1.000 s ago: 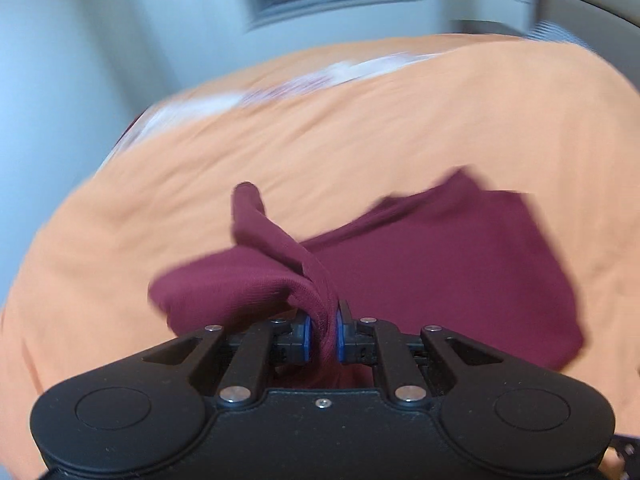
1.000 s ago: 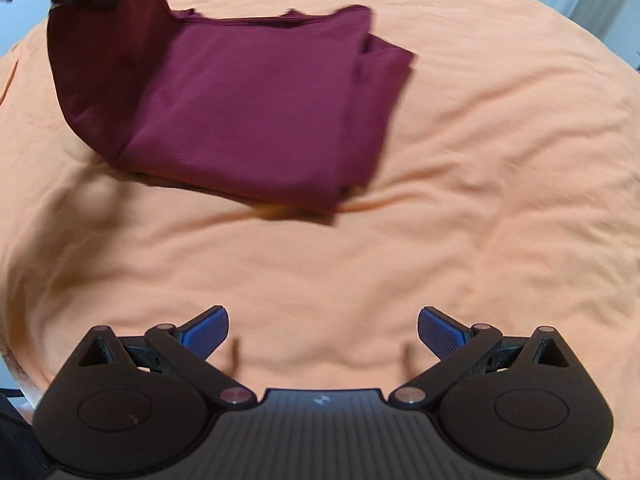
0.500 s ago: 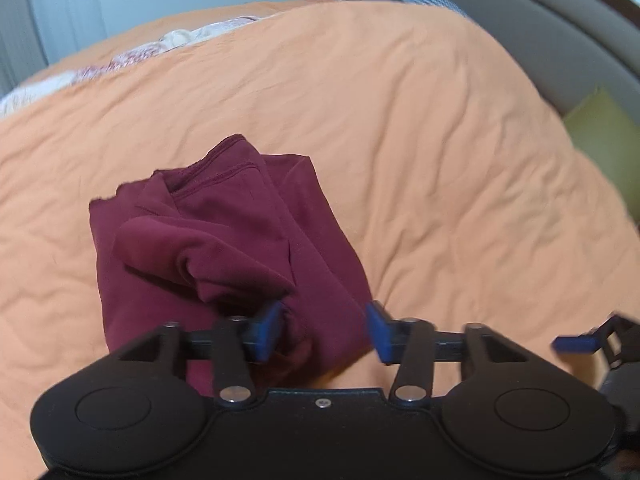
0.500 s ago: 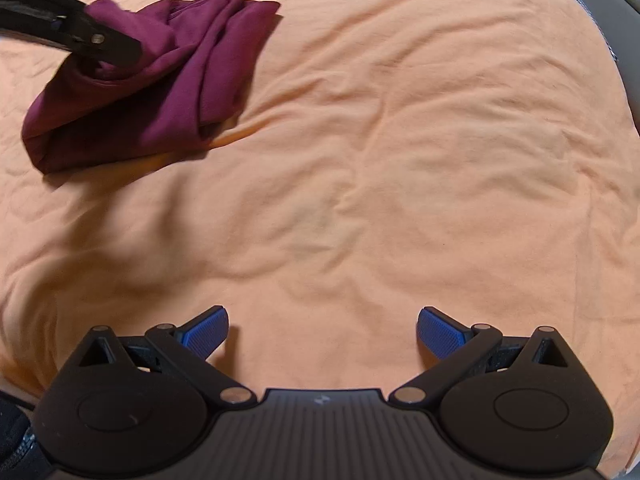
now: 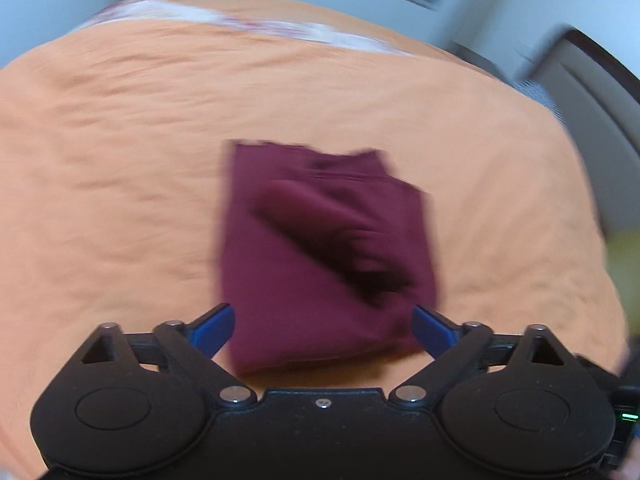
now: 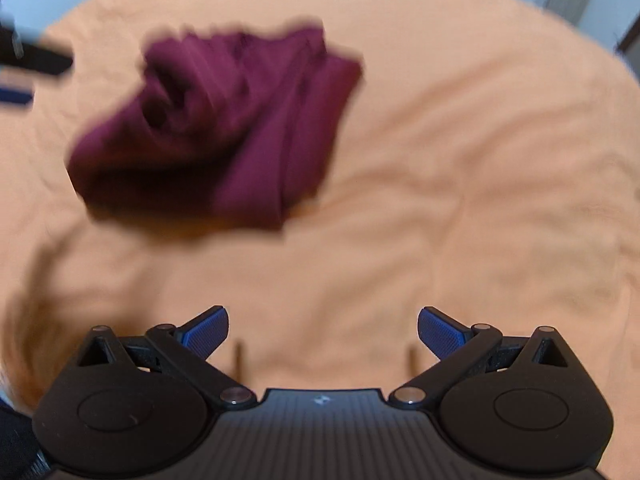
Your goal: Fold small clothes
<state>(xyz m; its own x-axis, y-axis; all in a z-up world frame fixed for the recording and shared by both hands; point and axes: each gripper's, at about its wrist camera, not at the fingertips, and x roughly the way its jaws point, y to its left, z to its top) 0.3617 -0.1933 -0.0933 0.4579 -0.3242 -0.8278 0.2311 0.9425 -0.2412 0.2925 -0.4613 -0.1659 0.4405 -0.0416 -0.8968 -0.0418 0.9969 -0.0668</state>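
A maroon garment [image 5: 320,248] lies folded into a rough rectangle on the orange bedspread [image 5: 120,160], with a loose rumpled fold on top. My left gripper [image 5: 323,328] is open, its blue fingertips standing wide on either side of the garment's near edge, holding nothing. In the right wrist view the same maroon garment [image 6: 224,128] lies at the upper left, well ahead of my right gripper [image 6: 323,330], which is open over bare bedspread [image 6: 460,180]. Part of the left gripper [image 6: 28,60] shows at the left edge there. Both views are blurred.
The orange bedspread covers nearly all of both views. A white patterned cloth [image 5: 260,26] lies along the bed's far edge, with a pale wall and window behind it. A grey headboard [image 5: 592,92] and something yellow-green [image 5: 626,256] stand at the right.
My left gripper let go of the maroon garment, opened wide and drew back, leaving the garment folded on the bed. The right gripper stayed open and swung toward the garment.
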